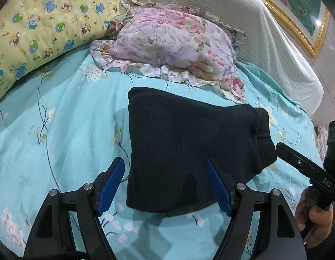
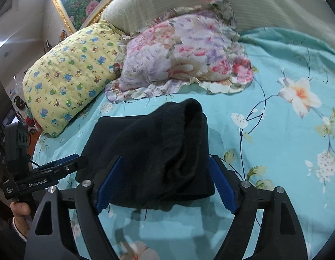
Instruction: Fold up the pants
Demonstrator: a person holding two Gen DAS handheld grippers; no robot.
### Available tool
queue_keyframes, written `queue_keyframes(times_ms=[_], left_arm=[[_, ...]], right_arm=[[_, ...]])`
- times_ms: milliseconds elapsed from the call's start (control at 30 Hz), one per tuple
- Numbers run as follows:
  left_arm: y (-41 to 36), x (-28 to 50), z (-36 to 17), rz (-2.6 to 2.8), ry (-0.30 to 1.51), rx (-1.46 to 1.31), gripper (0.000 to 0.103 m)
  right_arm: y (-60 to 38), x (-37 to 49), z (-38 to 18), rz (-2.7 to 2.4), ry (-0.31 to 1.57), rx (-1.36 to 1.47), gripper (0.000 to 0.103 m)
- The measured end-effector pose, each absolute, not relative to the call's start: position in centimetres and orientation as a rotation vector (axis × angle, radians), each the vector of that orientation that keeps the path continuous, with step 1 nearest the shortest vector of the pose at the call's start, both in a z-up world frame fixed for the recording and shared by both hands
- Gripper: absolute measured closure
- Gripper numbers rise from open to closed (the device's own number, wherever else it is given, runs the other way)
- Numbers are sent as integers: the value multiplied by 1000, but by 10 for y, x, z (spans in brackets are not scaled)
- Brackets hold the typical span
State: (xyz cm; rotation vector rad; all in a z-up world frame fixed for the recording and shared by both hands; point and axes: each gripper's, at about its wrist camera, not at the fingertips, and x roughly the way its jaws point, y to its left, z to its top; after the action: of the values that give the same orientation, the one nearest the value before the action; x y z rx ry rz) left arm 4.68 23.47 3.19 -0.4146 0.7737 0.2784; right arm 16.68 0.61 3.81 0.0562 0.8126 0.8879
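Observation:
The dark pants [image 1: 189,147] lie folded into a compact bundle on the turquoise floral bedsheet [image 1: 70,130]. My left gripper [image 1: 165,186] is open, its blue pads either side of the bundle's near edge, holding nothing. In the right wrist view the pants [image 2: 154,151] lie with the thick rolled end to the right. My right gripper [image 2: 165,186] is open too, pads straddling the near edge of the bundle. The left gripper also shows in the right wrist view [image 2: 65,164] at the left; the right gripper shows at the right of the left wrist view [image 1: 284,149].
A floral ruffled pillow [image 1: 173,43] lies just beyond the pants. A yellow cartoon-print pillow [image 1: 44,21] lies at the far left. A striped headboard [image 1: 243,21] and a gold-framed picture [image 1: 297,10] stand behind. The bed's edge is at the right [image 1: 312,117].

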Motion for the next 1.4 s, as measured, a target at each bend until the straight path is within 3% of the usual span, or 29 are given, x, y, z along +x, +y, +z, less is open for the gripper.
queue_keyframes(times_ms=[300,1400], left_arm=[[224,27,34,323,767,-367,25],[195,10,12,474,782,-248,19]], right_arm=[[8,125,45,850,689,-49,16],[19,96,12,835,671,-134,8]])
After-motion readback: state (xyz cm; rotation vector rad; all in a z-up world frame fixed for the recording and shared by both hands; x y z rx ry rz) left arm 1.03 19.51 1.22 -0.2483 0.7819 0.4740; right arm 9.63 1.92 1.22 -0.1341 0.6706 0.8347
